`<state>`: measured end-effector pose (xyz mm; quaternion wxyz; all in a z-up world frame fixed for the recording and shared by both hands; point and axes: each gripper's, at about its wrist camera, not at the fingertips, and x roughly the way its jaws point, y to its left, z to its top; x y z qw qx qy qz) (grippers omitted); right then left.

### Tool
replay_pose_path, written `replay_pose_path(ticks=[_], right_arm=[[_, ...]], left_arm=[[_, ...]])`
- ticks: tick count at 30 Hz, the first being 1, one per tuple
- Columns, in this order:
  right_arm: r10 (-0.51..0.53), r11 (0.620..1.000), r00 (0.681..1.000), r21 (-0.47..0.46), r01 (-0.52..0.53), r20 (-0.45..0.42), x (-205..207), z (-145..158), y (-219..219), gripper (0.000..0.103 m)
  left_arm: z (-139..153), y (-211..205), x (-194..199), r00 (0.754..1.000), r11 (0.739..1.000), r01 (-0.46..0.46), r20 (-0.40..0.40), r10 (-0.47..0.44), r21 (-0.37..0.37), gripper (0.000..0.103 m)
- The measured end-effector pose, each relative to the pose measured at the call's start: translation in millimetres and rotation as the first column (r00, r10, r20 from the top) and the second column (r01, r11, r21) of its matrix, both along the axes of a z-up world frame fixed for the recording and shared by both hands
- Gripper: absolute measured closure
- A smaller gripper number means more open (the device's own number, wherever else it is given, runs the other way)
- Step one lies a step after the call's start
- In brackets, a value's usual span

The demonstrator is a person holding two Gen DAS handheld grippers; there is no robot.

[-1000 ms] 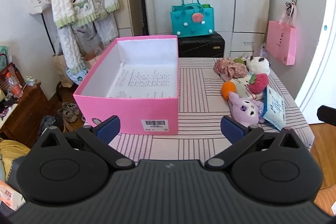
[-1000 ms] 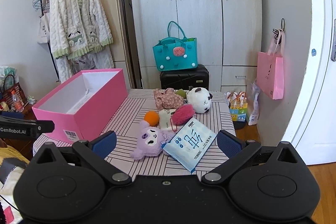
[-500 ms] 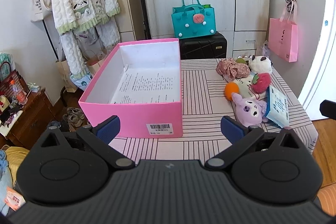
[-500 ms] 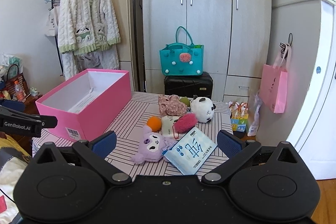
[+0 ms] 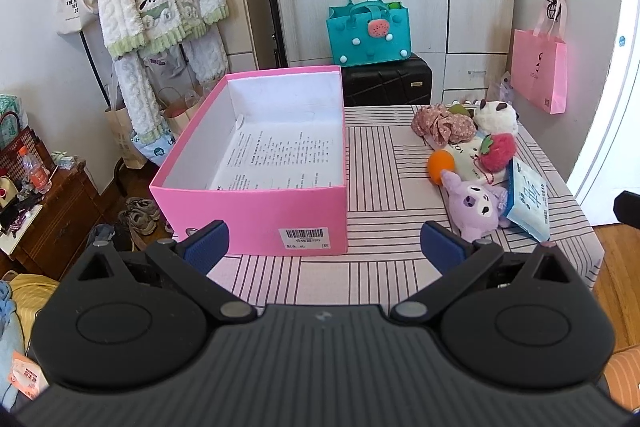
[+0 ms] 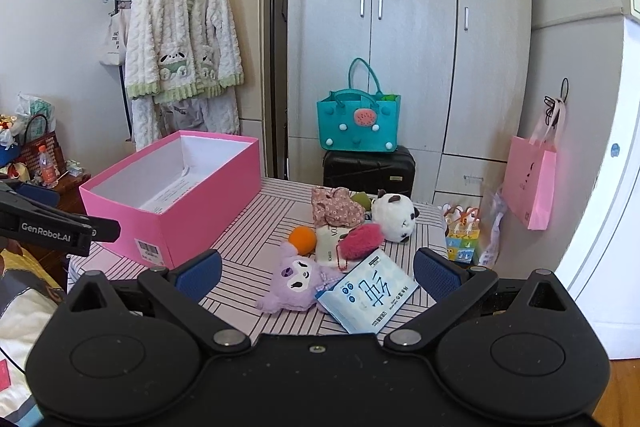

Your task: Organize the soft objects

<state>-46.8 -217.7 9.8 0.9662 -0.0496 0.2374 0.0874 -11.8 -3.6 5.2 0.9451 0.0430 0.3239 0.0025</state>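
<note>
One pink box (image 5: 256, 163), two plush toys (image 6: 294, 281), left gripper (image 5: 324, 247) and right gripper (image 6: 318, 271) spread wide, holding nothing

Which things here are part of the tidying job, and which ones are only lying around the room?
For the job:
pink box
purple plush
panda plush
orange ball
pink pompom
floral scrunchie
tissue pack

Only around:
teal bag
black suitcase
fluffy robe
pink paper bag

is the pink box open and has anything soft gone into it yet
Open, no lid on it. The pink box holds only a printed paper sheet; the soft toys still lie on the table.
</note>
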Motion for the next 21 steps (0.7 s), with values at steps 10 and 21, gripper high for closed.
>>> replay_pose_path(ticks=[10,21], right_arm=[[0.009,1.0,1.0,0.009,-0.009,-0.019,3.4,-5.2,-3.6,0.0],[0.116,0.993,0.993,0.036,-0.116,0.001,4.4,5.6,-32.1,0.0]], left_arm=[[-0.7,-1.7,0.0,1.0,1.0,0.006,-0.004,-0.006,0.009,0.0],[12.1,-8.7,-1.5,0.995,0.995,0.102,0.002,-0.102,0.017,0.0]])
